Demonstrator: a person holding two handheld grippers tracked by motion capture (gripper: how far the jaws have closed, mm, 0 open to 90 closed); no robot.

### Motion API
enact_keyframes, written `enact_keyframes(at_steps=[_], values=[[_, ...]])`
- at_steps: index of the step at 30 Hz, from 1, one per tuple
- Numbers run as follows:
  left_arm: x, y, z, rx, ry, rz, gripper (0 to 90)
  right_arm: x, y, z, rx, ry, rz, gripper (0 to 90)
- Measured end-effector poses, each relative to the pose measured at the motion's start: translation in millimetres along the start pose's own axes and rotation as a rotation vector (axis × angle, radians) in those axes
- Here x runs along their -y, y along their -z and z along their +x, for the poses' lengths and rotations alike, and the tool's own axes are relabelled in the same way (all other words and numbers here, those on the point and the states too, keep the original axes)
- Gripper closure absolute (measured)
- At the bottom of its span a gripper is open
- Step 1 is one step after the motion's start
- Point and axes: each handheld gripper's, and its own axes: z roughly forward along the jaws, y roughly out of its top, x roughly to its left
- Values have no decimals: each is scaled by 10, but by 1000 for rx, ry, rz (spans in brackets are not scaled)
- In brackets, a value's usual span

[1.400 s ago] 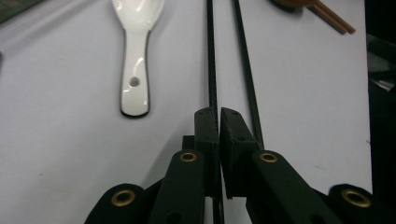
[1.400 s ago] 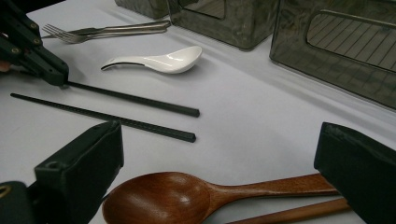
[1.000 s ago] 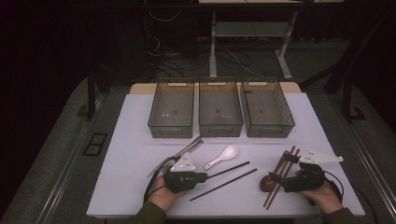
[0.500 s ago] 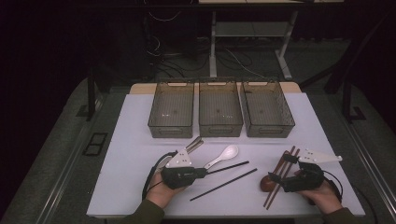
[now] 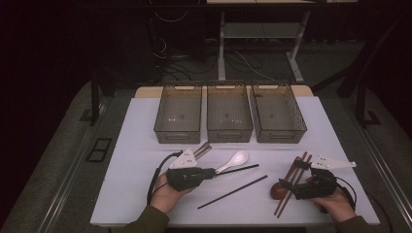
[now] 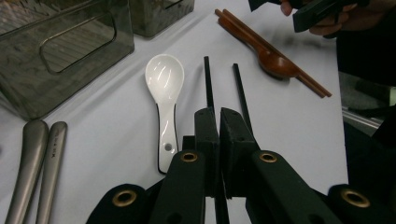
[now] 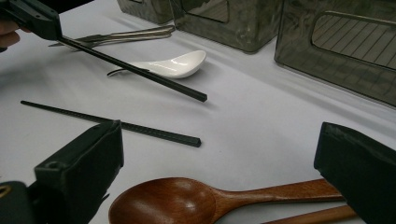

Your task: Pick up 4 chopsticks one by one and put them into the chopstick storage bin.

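White desk surface is seen at the centre of the high view, with dark floor and cables behind it. Three smoky plastic bins are lined up across the upper middle. At the lower left of that view, the left tongs are clamped shut on a black chopstick, whose far end is raised just beside the white soup spoon. A second black chopstick is left lying on the desk below it. Two metal handles are seen at the lower left of the left gripper view. At the lower right, the right tongs are held wide apart above the wooden spoon, gripping nothing.
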Motion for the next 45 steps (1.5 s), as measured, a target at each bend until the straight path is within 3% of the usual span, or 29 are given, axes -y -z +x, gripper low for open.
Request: enact_keyframes(at_steps=[17,26,45], values=[[-188,71,78,10,-17,-71,858,-1,-13,-21,14,-8,-4,13],[-325,121,193,-9,-33,-100,858,1,-10,-21,16,-13,-8,13],[-533,286,521,-46,-14,-138,858,1,-5,-27,22,-17,-8,13]])
